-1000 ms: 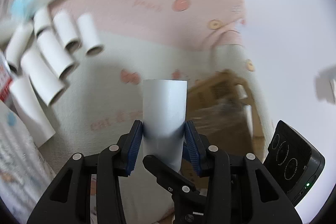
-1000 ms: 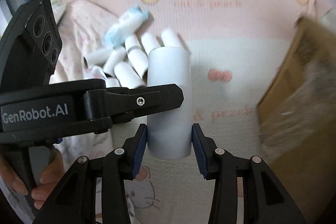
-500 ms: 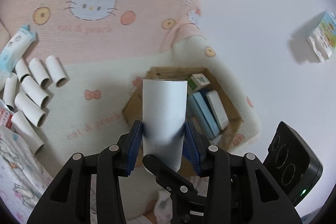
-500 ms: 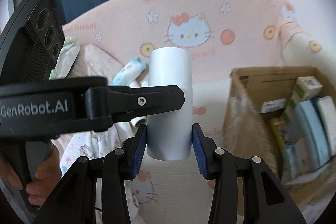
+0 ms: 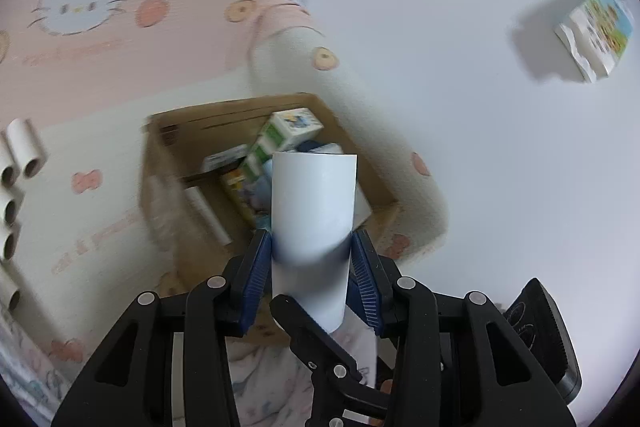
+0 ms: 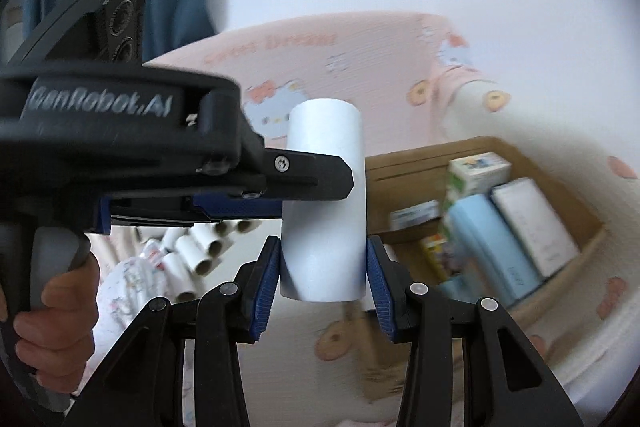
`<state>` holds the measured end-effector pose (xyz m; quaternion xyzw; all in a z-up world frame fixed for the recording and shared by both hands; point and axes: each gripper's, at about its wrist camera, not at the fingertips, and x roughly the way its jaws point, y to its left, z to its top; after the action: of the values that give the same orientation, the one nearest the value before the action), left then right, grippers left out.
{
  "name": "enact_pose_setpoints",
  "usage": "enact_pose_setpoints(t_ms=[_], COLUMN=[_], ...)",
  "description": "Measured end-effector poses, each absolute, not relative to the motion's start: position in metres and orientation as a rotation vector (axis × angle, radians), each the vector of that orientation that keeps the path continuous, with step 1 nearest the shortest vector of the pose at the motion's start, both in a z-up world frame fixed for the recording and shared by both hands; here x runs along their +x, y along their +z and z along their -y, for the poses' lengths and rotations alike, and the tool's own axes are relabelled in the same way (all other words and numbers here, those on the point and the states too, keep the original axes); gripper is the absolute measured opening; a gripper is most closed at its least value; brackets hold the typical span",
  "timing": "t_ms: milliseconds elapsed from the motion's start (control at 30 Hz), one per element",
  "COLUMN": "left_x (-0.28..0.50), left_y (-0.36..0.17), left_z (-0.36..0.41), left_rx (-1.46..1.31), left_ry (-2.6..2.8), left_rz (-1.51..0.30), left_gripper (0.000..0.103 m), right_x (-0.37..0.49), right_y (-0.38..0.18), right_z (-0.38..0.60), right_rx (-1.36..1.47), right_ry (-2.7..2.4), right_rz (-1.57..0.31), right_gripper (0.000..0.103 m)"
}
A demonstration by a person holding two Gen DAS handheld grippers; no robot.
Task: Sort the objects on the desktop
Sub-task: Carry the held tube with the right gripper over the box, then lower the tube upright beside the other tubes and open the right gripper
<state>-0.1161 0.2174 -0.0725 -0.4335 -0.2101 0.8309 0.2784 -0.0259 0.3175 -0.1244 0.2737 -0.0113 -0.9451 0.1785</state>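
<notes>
A pink and cream cat blanket (image 5: 100, 75) covers the bed. Up close, the left tongs (image 5: 312, 271) squeeze one white tube (image 5: 314, 219), and the right tongs (image 6: 322, 271) squeeze another tube (image 6: 326, 211). Just past them sits the box (image 5: 168, 131), already holding packs. Next, I think, both tubes go over it and get dropped in. More tubes (image 6: 192, 251) lie further off.

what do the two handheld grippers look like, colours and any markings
Both are matte black plastic. The left gripper and right gripper each have two angular black fingers with ridged blue pads and small silver screw heads. From the right wrist view, the left gripper's body carries white "GenRobot.AI" lettering and round camera lenses, above a pistol-style handle gripped by a bare hand.
</notes>
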Motion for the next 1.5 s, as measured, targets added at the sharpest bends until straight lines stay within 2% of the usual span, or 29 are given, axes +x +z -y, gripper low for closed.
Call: enact_pose_setpoints(t_ms=[167,300,633,867,1033,1200,1367,1500], left_x=[-0.121,-0.123,-0.148,-0.205,-0.237,-0.255,-0.262,-0.268], left_y=[-0.066,-0.066,-0.079,-0.088,-0.112,-0.144,-0.17,-0.194], left_z=[-0.258,-0.279,-0.302,-0.303,-0.303,-0.294,-0.298,-0.299], left_rx=[-1.166,-1.198,-1.261,-1.356,-1.488,-1.632,-1.76,-1.878], left_ry=[2.255,2.263,2.221,2.183,2.134,2.092,2.159,2.115], left_rz=[0.404,0.386,0.377,0.482,0.531,0.676,0.636,0.673], left_gripper=[0.046,0.047,0.047,0.047,0.047,0.046,0.046,0.046], right_x=[-0.031,-0.035,-0.051,-0.113,-0.157,-0.2,-0.231,-0.236], right_y=[-0.117,-0.117,-0.129,-0.126,-0.134,-0.15,-0.178,-0.193], right_z=[-0.347,-0.362,-0.391,-0.41,-0.413,-0.414,-0.402,-0.384], right_rx=[0.756,0.76,0.829,0.909,1.112,1.362,1.586,1.669], right_ry=[-2.705,-2.716,-2.71,-2.58,-2.444,-2.237,-2.074,-2.062], right_rz=[0.103,0.118,0.17,0.118,0.099,0.102,0.097,-0.063], right_gripper=[0.04,0.04,0.04,0.04,0.04,0.04,0.04,0.04])
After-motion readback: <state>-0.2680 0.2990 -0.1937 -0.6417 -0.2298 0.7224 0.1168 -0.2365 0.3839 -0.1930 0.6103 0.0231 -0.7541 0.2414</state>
